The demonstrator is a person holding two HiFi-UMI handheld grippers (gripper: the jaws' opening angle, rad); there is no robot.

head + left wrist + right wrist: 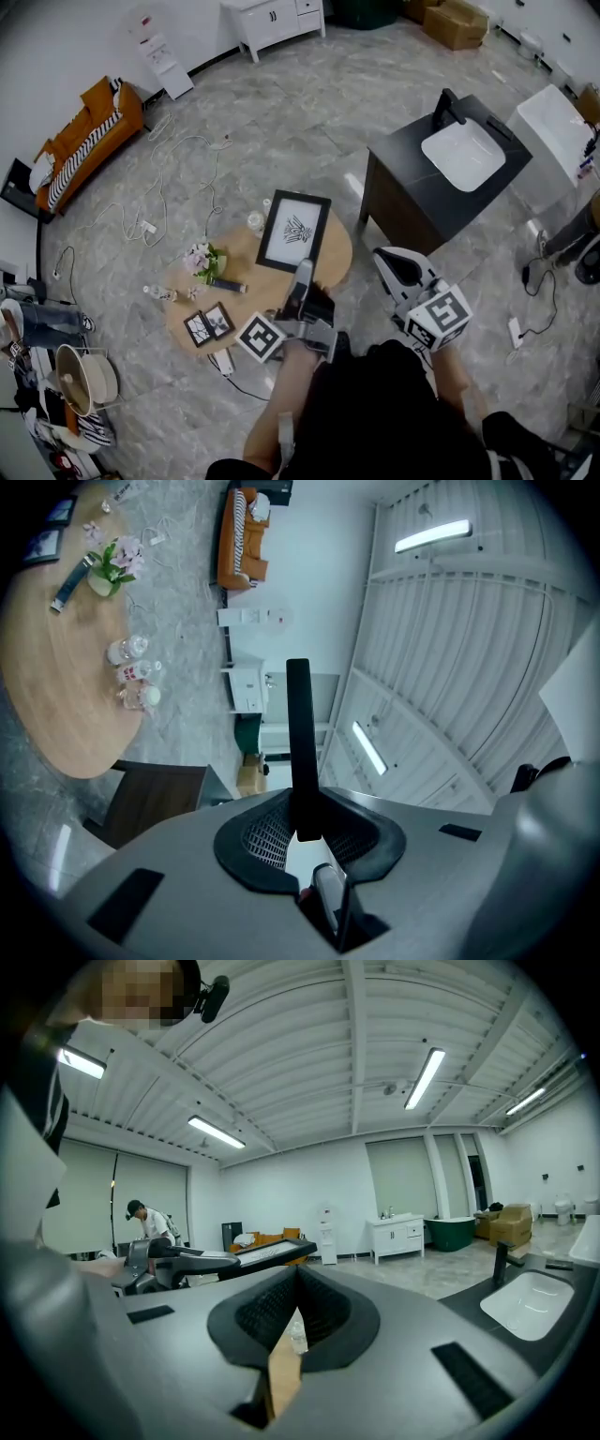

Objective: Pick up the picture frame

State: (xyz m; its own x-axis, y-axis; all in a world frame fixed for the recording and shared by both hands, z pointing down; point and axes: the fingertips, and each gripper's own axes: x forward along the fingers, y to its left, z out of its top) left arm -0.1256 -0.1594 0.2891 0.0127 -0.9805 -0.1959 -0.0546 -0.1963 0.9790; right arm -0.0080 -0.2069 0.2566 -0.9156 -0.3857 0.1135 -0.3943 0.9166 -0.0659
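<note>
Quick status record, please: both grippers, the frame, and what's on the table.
left gripper: shut on the picture frame's lower edge
right gripper: shut, empty, off to the table's right
picture frame: black border, held off the round table, picture side up
on table: flowers, two small frames, small bottles

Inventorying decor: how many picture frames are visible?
3: the large picture frame in the left gripper; the left small frame and right small frame on the table's near edge. Others could be hidden.
</note>
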